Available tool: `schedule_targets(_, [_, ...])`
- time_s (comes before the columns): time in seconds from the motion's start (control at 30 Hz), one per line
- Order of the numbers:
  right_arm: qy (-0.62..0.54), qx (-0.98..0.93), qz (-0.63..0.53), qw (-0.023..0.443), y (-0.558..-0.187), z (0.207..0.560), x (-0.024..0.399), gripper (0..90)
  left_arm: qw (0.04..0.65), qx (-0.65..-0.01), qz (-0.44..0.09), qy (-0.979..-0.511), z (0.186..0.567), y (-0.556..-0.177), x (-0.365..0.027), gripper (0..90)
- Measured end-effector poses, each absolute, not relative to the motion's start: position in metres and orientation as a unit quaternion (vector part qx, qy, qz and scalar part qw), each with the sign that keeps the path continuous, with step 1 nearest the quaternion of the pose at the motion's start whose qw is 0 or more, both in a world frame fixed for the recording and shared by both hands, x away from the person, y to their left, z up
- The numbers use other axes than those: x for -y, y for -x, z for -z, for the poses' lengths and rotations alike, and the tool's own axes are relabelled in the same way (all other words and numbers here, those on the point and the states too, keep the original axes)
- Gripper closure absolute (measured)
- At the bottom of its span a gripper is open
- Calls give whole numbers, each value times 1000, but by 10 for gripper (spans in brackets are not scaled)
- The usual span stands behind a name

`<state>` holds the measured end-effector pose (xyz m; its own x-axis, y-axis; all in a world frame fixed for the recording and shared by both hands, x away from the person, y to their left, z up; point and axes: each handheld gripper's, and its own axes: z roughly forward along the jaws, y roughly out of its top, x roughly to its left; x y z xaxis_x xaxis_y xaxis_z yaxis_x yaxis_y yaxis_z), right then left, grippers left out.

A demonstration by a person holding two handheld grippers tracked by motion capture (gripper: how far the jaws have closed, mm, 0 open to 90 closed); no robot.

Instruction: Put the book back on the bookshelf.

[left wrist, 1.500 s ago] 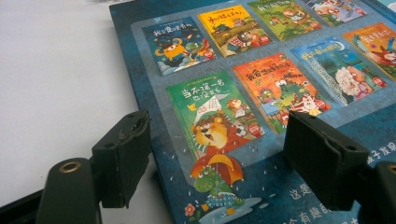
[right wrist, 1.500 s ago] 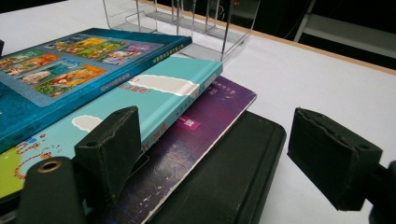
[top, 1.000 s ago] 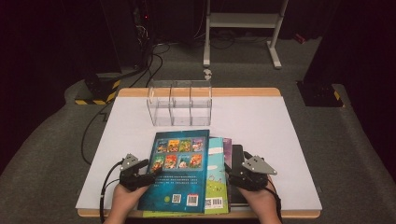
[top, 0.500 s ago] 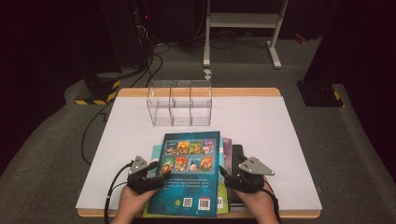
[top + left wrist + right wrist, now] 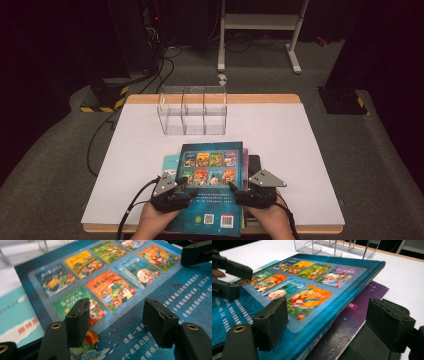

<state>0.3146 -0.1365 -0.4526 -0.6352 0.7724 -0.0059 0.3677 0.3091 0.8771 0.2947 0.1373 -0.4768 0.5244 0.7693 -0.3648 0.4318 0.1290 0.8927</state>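
Early days by the look of it: big blue hardcover picture book (image 5: 212, 187) lying back cover up, topmost of the stack, between the two claws and tipped up off the purple book (image 5: 362, 297) under it. Nothing filed yet in the clear three-slot plastic organiser (image 5: 192, 112) standing well ahead of both claws on the white surface (image 5: 280, 135), so pretty much everything left to do, assuming books go in there. Left claw (image 5: 117, 315) over the cover's left side, jaws just been closing but at a middling gap, only cover art behind them, no squeeze visible. Right claw (image 5: 327, 317) spread wide astride the book's right edge, pads not pressing as far as can be told. Teal book (image 5: 170, 162) peeking out just beyond the left claw. As for writing: eight little cover thumbnails, white Chinese text below them too blurry to read properly, plus a QR code (image 5: 208, 218) and barcode (image 5: 228, 220) close to the hands.
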Motion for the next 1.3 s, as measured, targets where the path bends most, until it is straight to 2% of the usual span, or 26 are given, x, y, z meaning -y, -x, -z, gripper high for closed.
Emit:
schedule_targets(0.03, [-365, -779, -460, 221, -314, 453, 136, 174, 582, -471, -144, -647, 476, -296, -139, 344])
schedule_targets(0.3, [-373, -773, -464, 222, -314, 451, 142, 175, 569, -535, -146, -608, 481, -309, -176, 312])
schedule_targets(0.53, [-372, -775, -461, 220, -314, 451, 142, 176, 574, -550, -96, -599, 484, -312, -171, 267])
schedule_targets(0.63, [-370, -779, -459, 214, -315, 452, 140, 176, 574, -552, -97, -597, 484, -311, -166, 232])
schedule_targets(0.77, [-373, -782, -456, 206, -315, 451, 141, 176, 576, -548, -94, -600, 483, -312, -161, 233])
schedule_targets(0.93, [-380, -780, -452, 208, -315, 449, 148, 174, 568, -530, -87, -624, 478, -314, -147, 233])
schedule_targets(1.13, [-403, -773, -454, 183, -314, 449, 155, 175, 577, -520, -85, -624, 478, -312, -142, 238])
schedule_targets(1.3, [-425, -771, -446, 162, -305, 448, 152, 174, 576, -517, -69, -630, 478, -305, -151, 298])
